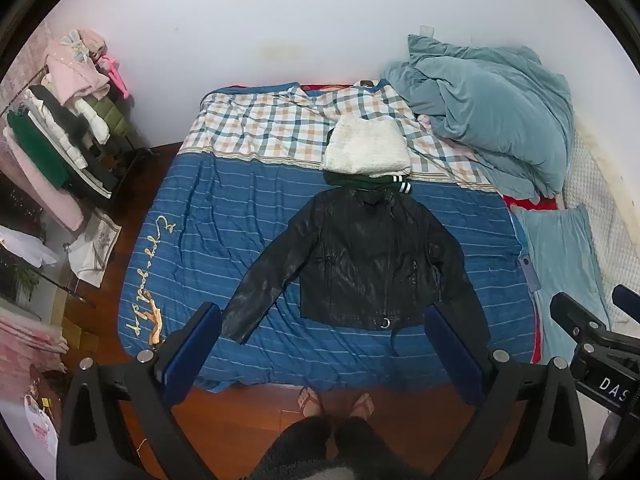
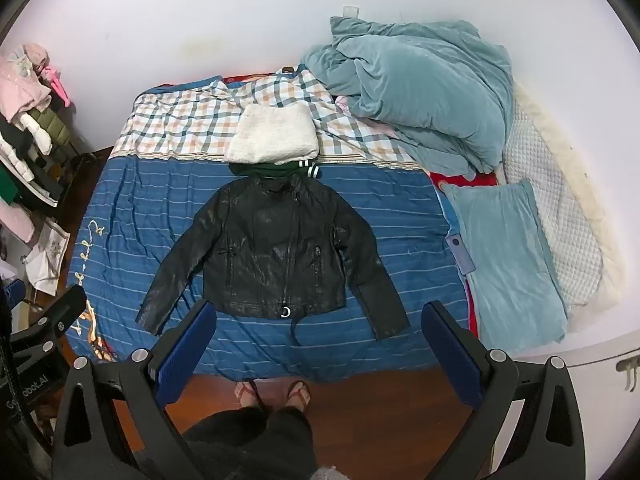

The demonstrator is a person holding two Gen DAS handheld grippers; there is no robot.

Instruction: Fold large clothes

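A black leather jacket [image 1: 360, 256] lies flat, front up, sleeves spread, on the blue striped bed cover [image 1: 240, 216]; it also shows in the right wrist view [image 2: 276, 252]. My left gripper [image 1: 322, 320] is open and empty, held high above the bed's near edge, over the jacket's hem. My right gripper [image 2: 320, 320] is open and empty, also high above the near edge. Above the jacket's collar lie a folded white fleece garment [image 1: 366, 146] and a green garment [image 1: 360, 182] with striped cuffs.
A teal duvet [image 1: 488, 108] is heaped at the bed's far right and a teal pillow [image 1: 560, 264] lies along the right side. A rack of clothes [image 1: 60, 140] stands at the left. The person's feet [image 1: 336, 400] stand on the wooden floor.
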